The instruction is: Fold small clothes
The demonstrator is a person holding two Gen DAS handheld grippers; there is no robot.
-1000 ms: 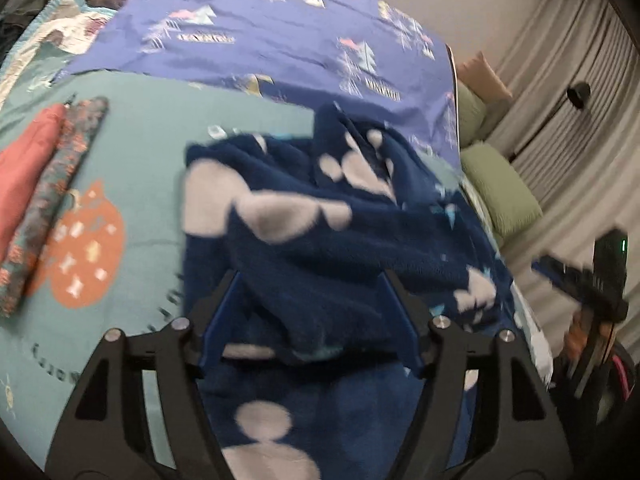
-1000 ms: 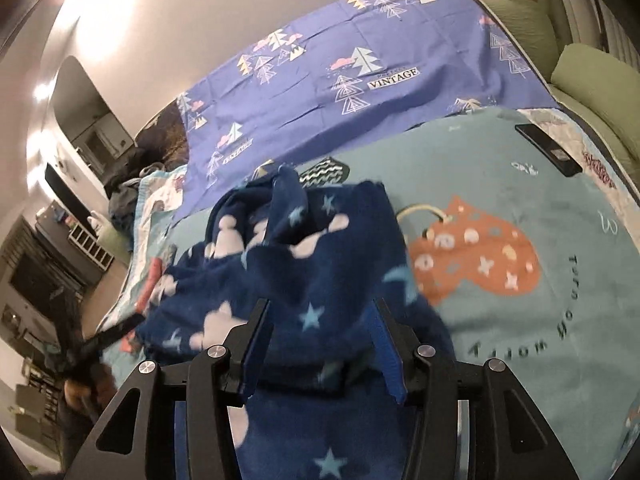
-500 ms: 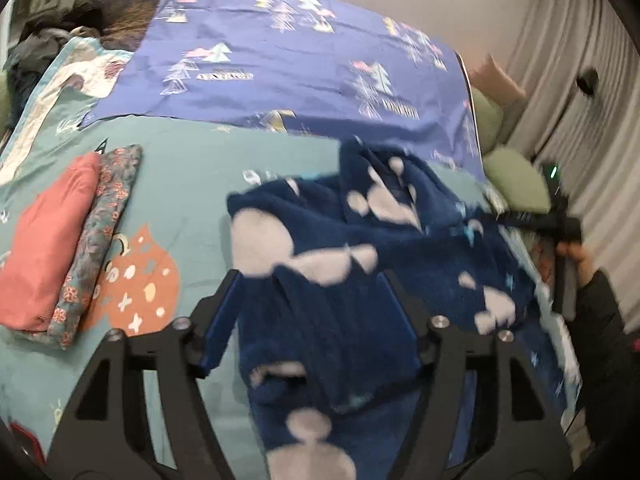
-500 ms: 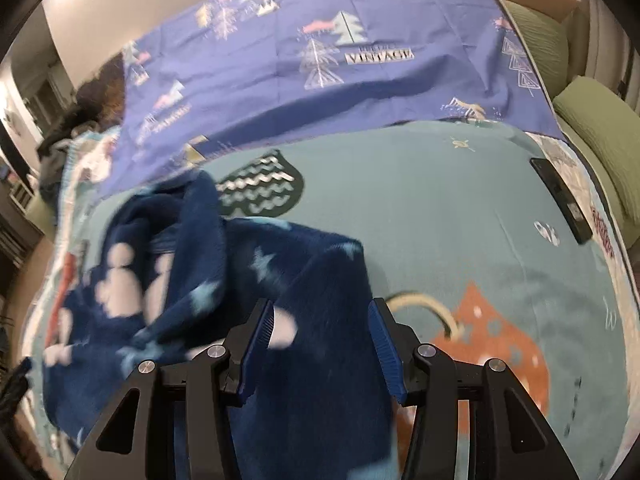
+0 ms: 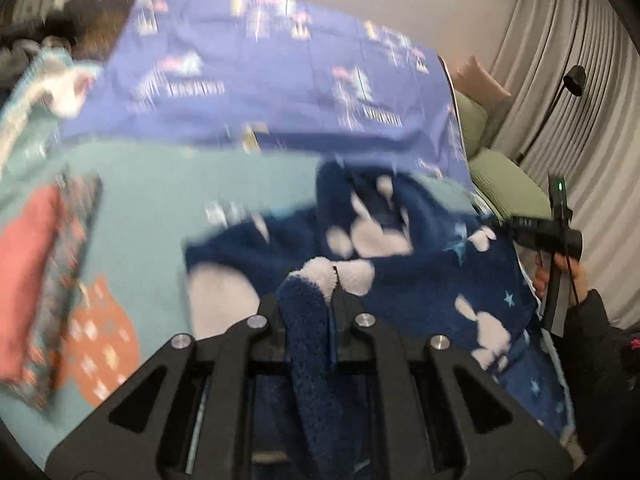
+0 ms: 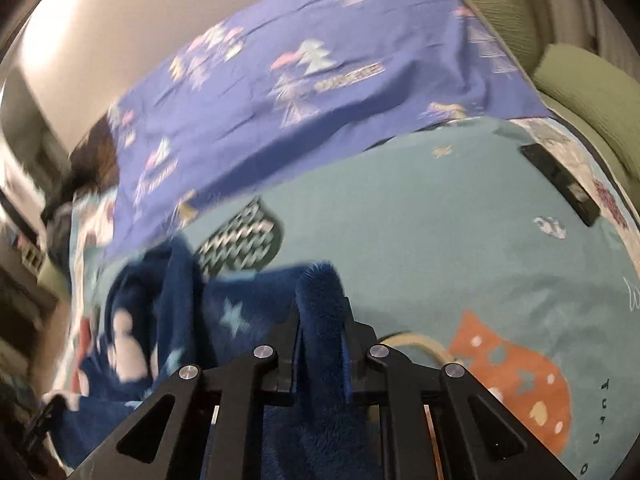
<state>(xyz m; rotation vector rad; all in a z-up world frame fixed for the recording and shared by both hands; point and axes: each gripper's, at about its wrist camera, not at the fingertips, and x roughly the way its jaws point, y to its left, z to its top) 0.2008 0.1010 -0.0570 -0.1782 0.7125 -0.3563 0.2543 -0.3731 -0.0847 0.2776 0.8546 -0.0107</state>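
Both hand-held grippers, left (image 5: 320, 280) and right (image 6: 322, 304), now clenched on fleece garment (image 5: 420, 272); long axis left-right.

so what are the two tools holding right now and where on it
Both hold the same navy fleece garment. The left tool is shut on a bunched fold near its left edge; the right tool is shut on a bunched fold at its right edge.

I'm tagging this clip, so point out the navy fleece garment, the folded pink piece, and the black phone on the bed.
navy fleece garment (image 5: 424, 280), left wrist view, on its spread body right of the gripper.
folded pink piece (image 5: 28, 272), left wrist view, on its top face.
black phone (image 6: 560, 184), right wrist view, on its middle.
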